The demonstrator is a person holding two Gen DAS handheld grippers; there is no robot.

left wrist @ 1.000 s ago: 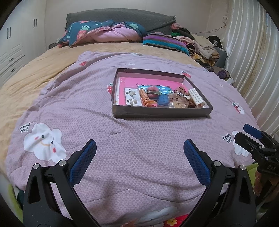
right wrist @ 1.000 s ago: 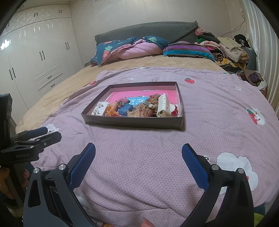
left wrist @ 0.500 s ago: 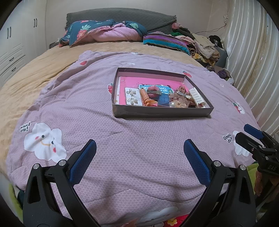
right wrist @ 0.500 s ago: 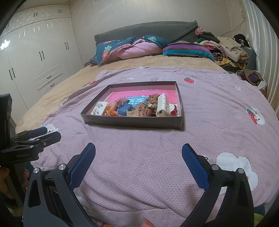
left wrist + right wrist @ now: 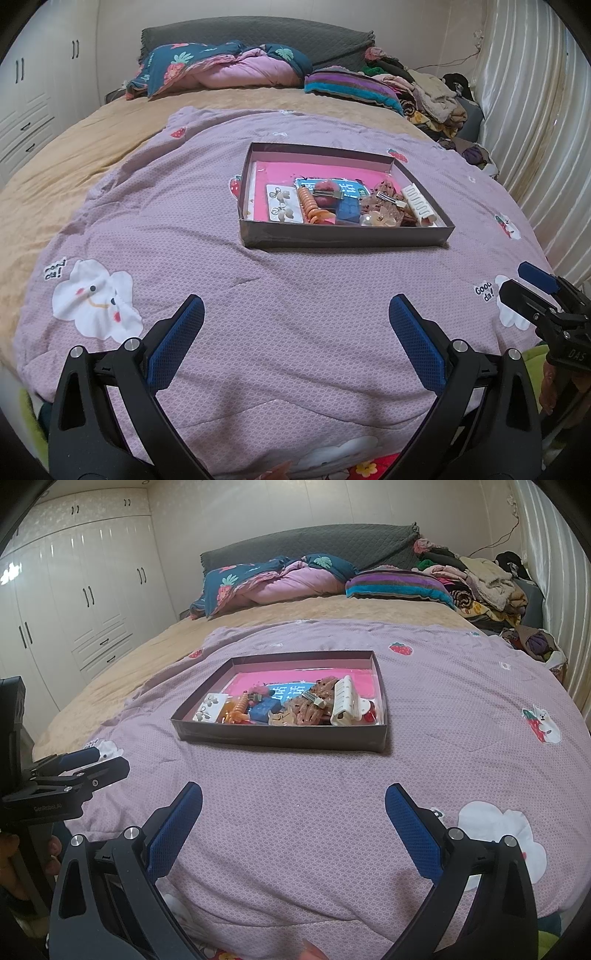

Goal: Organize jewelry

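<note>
A shallow dark box (image 5: 343, 238) (image 5: 280, 735) with a pink floor lies on the purple quilt. In it are a white earring card (image 5: 282, 204) (image 5: 209, 706), an orange spiral hair tie (image 5: 310, 205), a blue block (image 5: 348, 213) (image 5: 263, 710), brown hair clips (image 5: 308, 709) and a white claw clip (image 5: 419, 205) (image 5: 345, 701). My left gripper (image 5: 295, 343) is open and empty, well short of the box. My right gripper (image 5: 293, 827) is open and empty too, also short of the box. Each gripper shows at the edge of the other's view.
The purple quilt (image 5: 221, 258) covers the near part of the bed. Pillows and folded bedding (image 5: 229, 68) lie at the headboard. A clothes pile (image 5: 432, 96) is at the far right, a curtain (image 5: 528, 110) on the right, and white wardrobes (image 5: 74, 598) on the left.
Both grippers have edged slightly toward the box. Both stay open and empty; nothing in the box has moved.
</note>
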